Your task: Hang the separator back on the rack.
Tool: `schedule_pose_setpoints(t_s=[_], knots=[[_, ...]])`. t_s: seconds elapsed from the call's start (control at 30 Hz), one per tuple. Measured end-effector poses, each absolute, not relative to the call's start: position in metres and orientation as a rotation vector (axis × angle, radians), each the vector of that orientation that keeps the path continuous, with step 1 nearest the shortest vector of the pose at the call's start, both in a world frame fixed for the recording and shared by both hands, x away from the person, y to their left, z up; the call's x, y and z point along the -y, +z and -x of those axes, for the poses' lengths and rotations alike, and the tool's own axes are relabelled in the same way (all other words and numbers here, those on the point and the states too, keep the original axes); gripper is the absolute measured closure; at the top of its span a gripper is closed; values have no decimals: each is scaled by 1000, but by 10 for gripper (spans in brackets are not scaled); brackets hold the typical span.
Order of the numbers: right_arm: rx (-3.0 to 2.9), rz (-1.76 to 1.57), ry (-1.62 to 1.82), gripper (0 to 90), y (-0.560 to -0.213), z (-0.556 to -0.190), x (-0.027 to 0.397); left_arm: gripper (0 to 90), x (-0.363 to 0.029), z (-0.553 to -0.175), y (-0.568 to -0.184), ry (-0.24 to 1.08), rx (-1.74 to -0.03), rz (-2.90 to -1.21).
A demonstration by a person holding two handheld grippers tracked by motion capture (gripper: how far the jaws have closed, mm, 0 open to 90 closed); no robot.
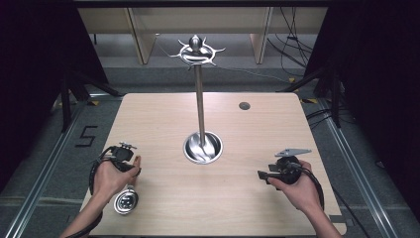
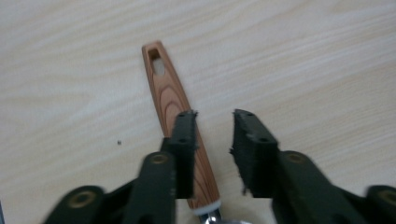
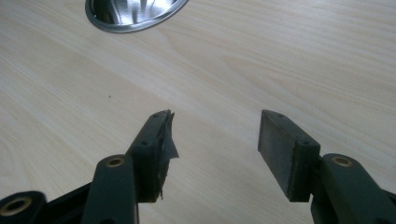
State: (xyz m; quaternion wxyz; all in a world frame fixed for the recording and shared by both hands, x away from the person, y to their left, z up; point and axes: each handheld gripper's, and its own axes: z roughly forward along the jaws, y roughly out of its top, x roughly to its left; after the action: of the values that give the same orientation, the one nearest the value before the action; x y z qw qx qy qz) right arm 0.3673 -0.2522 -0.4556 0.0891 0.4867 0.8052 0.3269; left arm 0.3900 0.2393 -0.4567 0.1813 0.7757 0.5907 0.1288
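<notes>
A pale wooden table (image 1: 163, 124) sits over grey floor. At its centre rises a steel stand (image 1: 200, 106). Left of it, the parted left gripper (image 2: 212, 128) straddles nothing, beside a wooden-handled strainer (image 2: 175, 116). Right gripper (image 3: 212, 135) gapes empty.

A lab: black curtains (image 1: 29, 74), loose floor cables (image 1: 292, 39), bare test table (image 1: 163, 208).

Both grippers' fingers (image 3: 289, 154) parted.

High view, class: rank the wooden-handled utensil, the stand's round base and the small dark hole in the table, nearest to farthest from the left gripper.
From the left gripper:
1. Wooden-handled utensil, directly under that hand.
2. Stand's round base, table centre.
3. Small dark hole, far right side.
</notes>
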Motion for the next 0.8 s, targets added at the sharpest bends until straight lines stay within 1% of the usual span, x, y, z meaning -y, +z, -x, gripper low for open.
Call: schedule_pose_setpoints(t_s=[0.03,0.1,0.13,0.2,0.27,0.3,0.4,0.43,0.53,0.6,0.7,0.73,0.8], knots=[[-2395,-1380,1008,456,-458,-371,255,603,-238,-389,-458,367,-1709,-2155],[-2397,-1394,1012,456,-457,-371,255,591,-238,-390,-457,405,-1733,-2194],[-2397,-1397,1016,456,-457,-371,255,558,-238,-390,-456,393,-1742,-2191],[-2397,-1387,1013,455,-457,-370,256,529,-239,-390,-453,358,-1760,-2161],[-2390,-1400,1003,455,-455,-368,256,511,-243,-391,-452,337,-1767,-2180],[-2389,-1397,1004,456,-455,-368,256,500,-243,-391,-450,298,-1807,-2169],[-2362,-1365,1020,455,-457,-369,255,470,-251,-392,-449,230,-1838,-2192],[-2390,-1439,987,454,-453,-367,253,468,-251,-392,-449,220,-1851,-2180],[-2344,-1360,1044,454,-460,-370,252,448,-253,-392,-452,183,-1868,-2198],[-2372,-1390,1018,454,-457,-369,252,441,-252,-393,-459,159,-1891,-2188],[-2371,-1400,1026,455,-458,-369,252,443,-251,-393,-463,155,-1894,-2197],[-2394,-1459,973,454,-455,-367,252,448,-250,-394,-464,139,-1903,-2216],[-2401,-1483,971,454,-454,-366,252,454,-250,-394,-466,156,-1888,-2224]])
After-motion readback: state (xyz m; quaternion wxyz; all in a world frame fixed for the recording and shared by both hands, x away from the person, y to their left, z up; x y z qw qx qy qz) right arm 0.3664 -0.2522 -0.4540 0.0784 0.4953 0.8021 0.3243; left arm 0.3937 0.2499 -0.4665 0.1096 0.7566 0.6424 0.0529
